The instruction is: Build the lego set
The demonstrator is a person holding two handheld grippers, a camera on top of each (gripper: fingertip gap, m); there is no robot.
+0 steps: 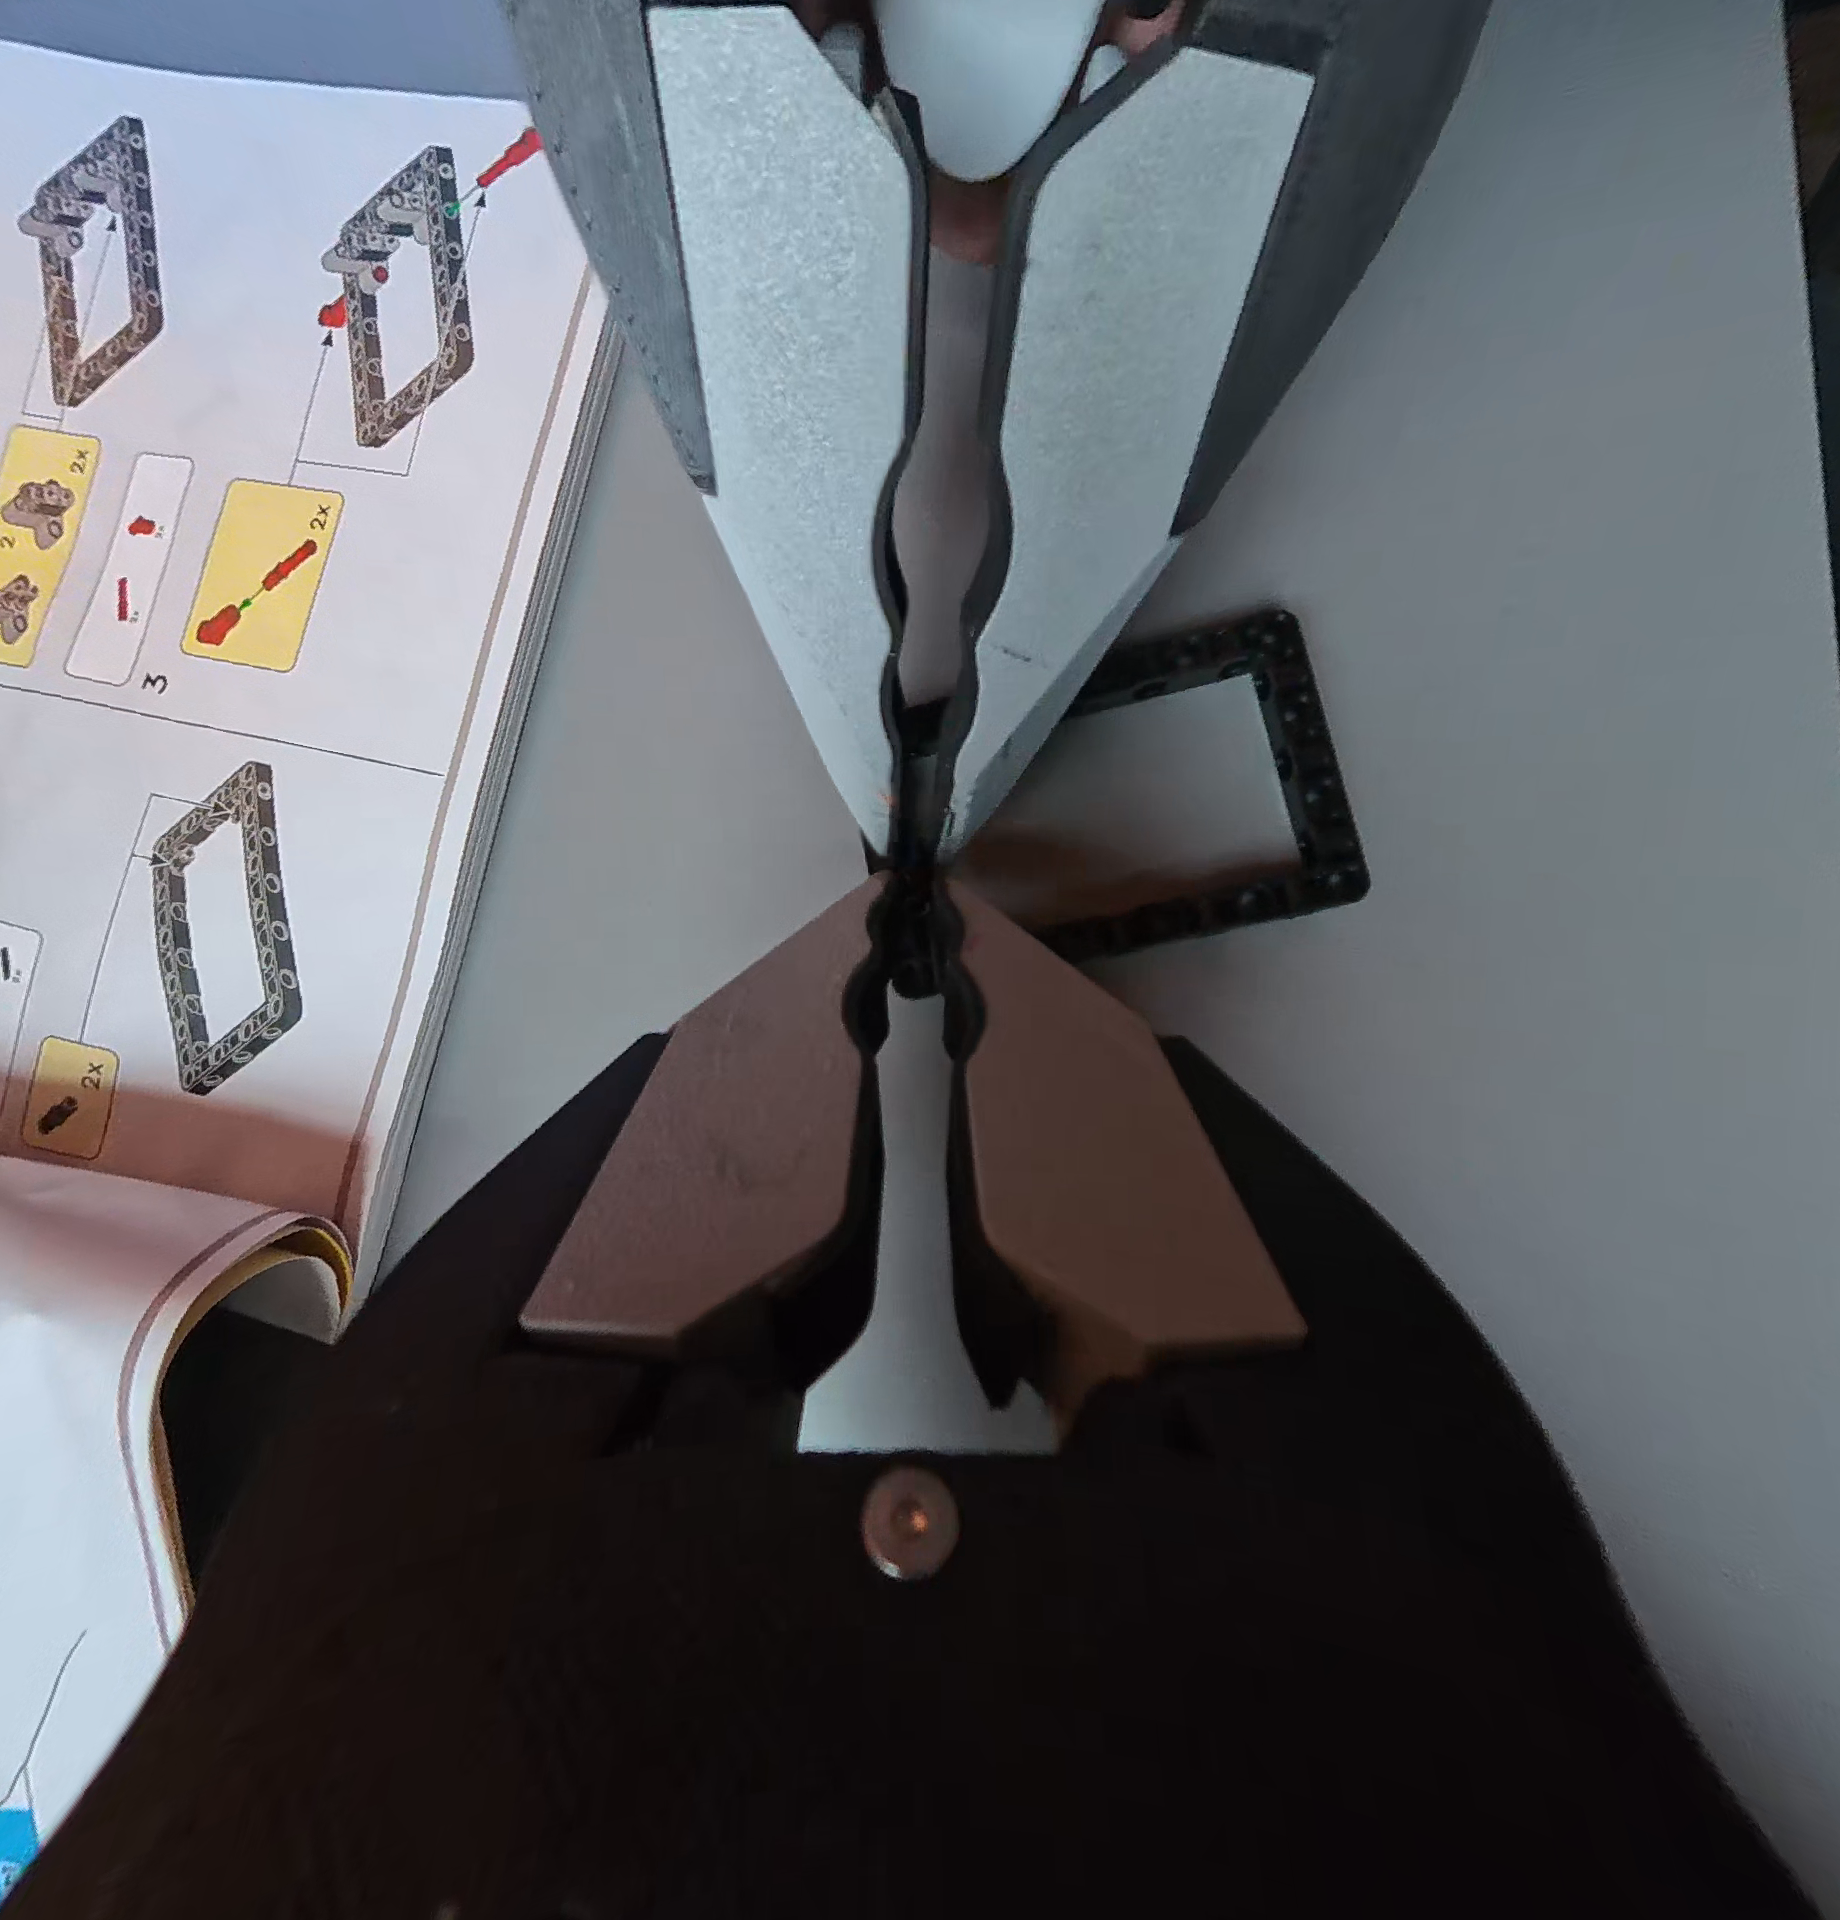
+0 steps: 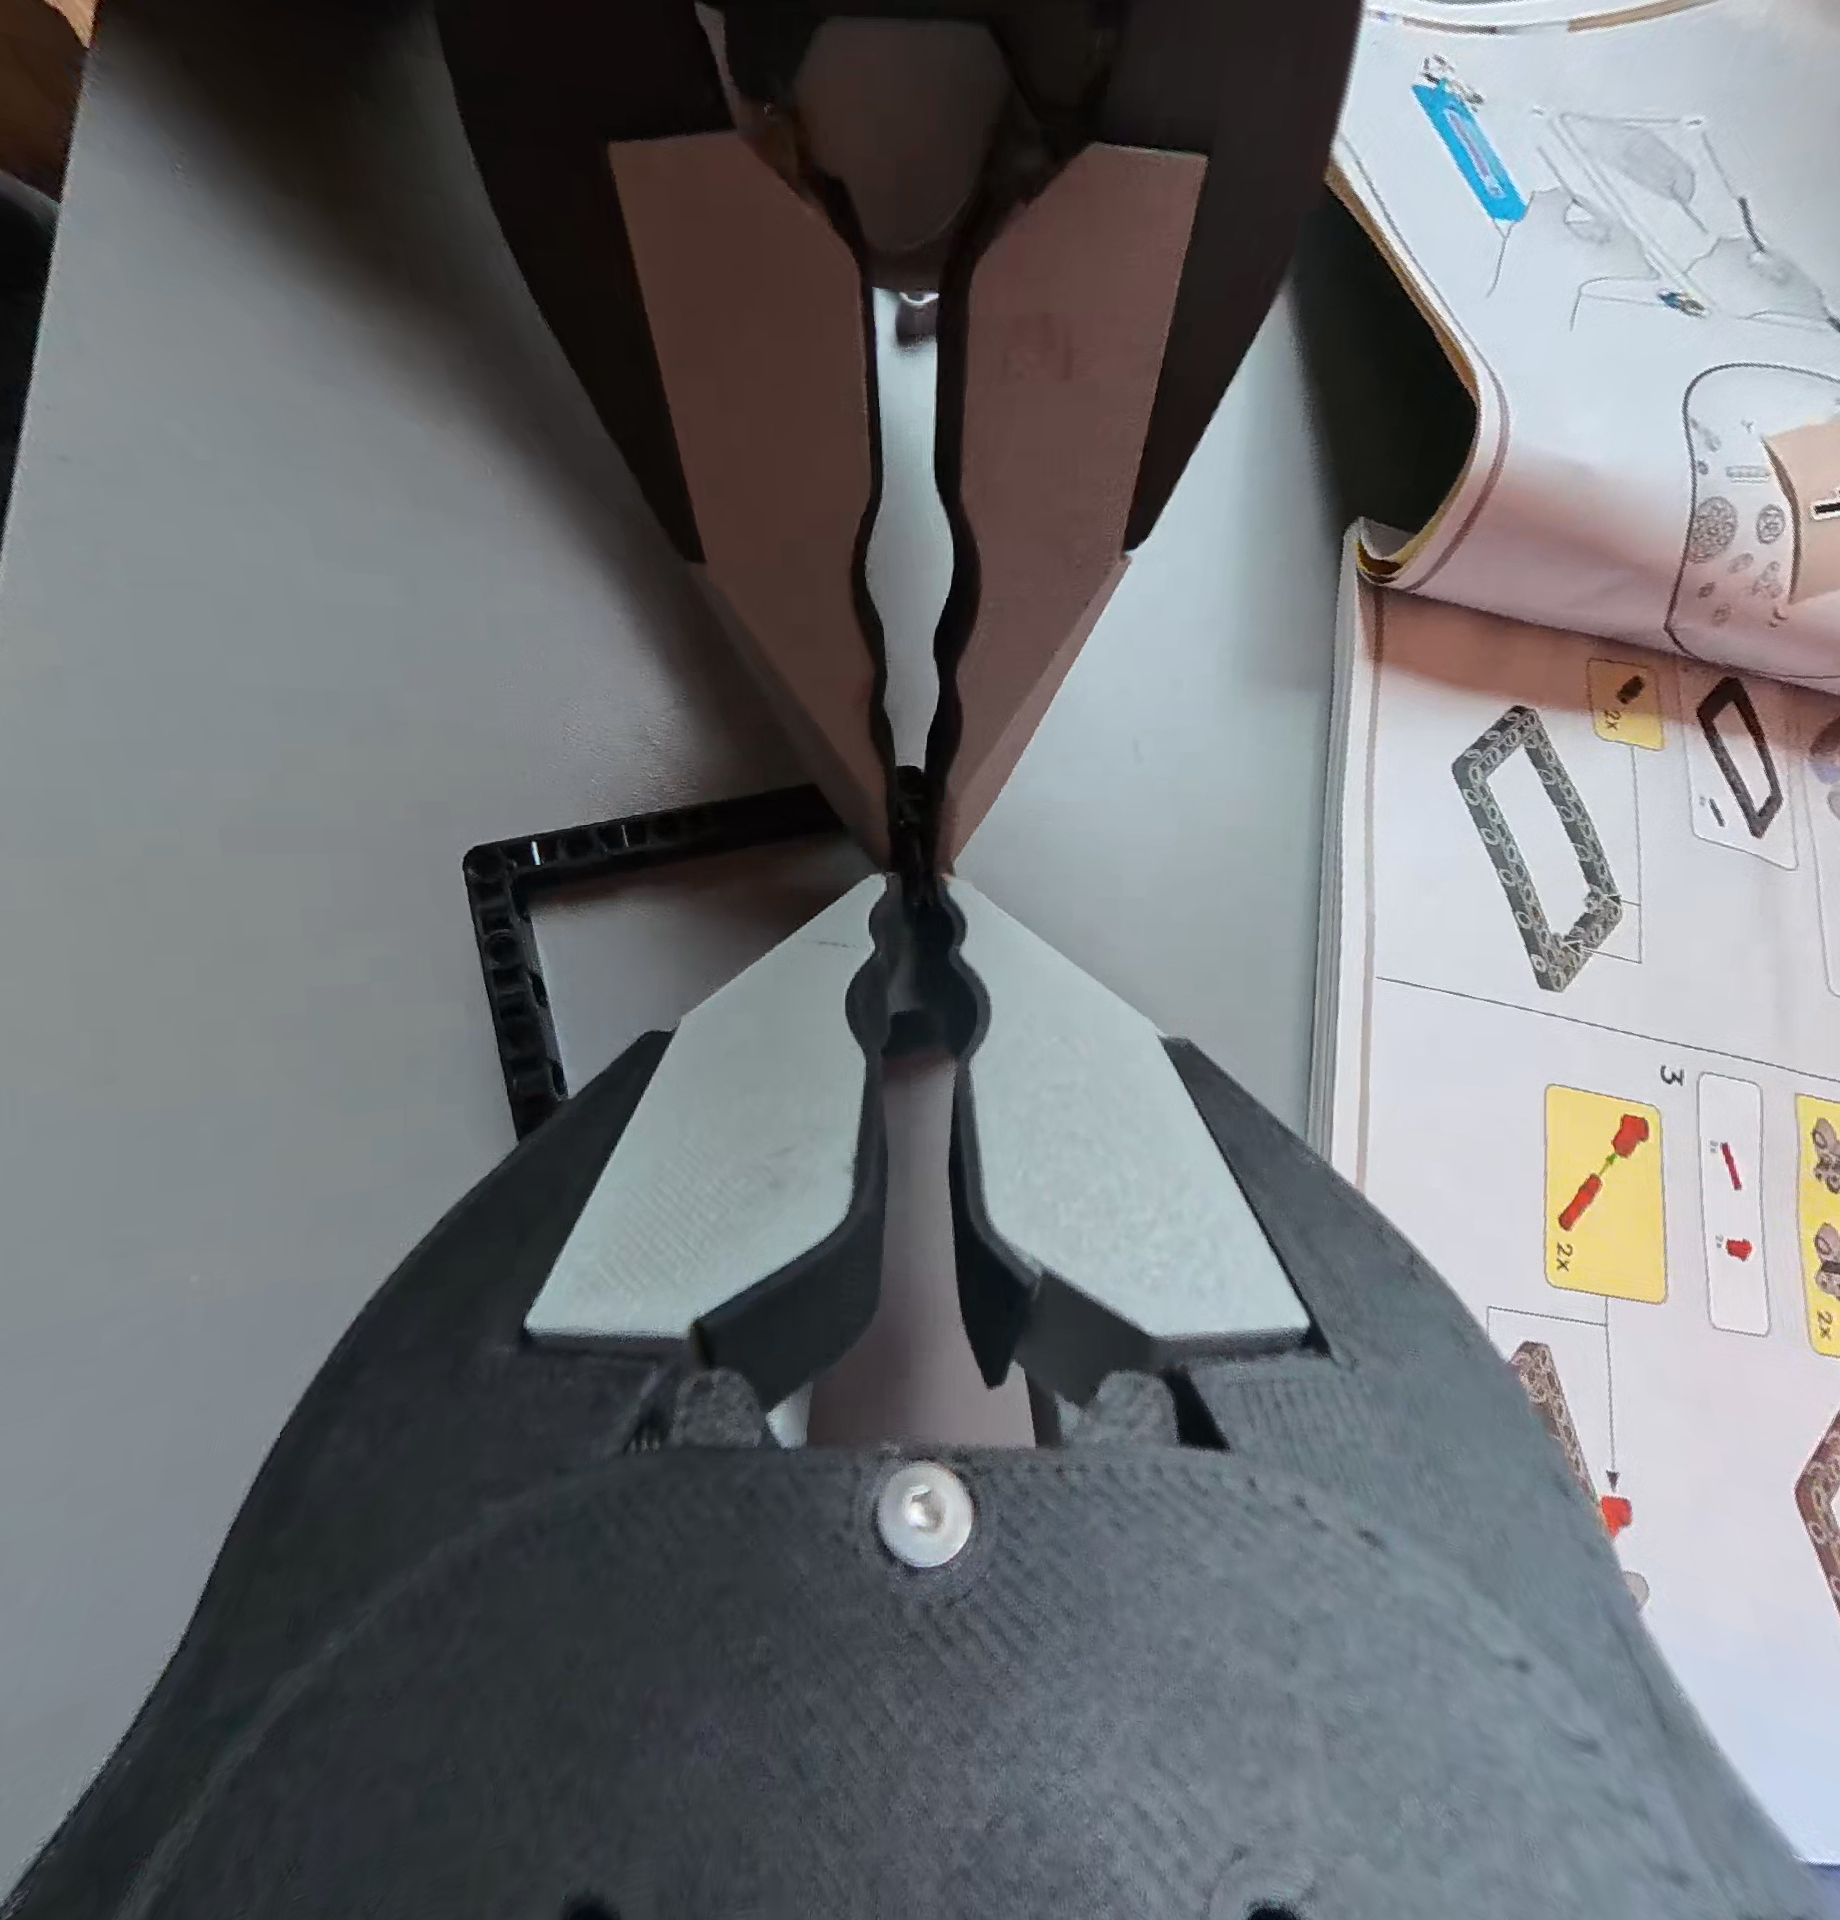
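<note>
The left gripper (image 1: pixel 911 935), with its brown fingers (image 1: pixel 729 1143), sits pinched nearly shut, tip to tip with the right gripper (image 2: pixel 916 914), whose grey fingers (image 2: pixel 1082 1143) are just as narrow. Something small and black (image 1: pixel 913 961), likely a connector pin, shows between the meeting tips; I cannot tell which gripper truly holds it.

Just beyond, the black rectangular lego frame (image 1: pixel 1311 758) lies flat on the grey table (image 1: pixel 1570 1039). In the left wrist view it spreads from the tips toward 2 o'clock, its long axis running roughly 9 to 3; in the right wrist view the same frame (image 2: pixel 500 956) reaches out toward 9 o'clock. One corner is hidden under the fingertips.

Farther off, the open instruction booklet (image 1: pixel 324 623) rests on the table at 10 o'clock in the left view, and the booklet (image 2: pixel 1622 935) sits at 3 o'clock in the right view.
</note>
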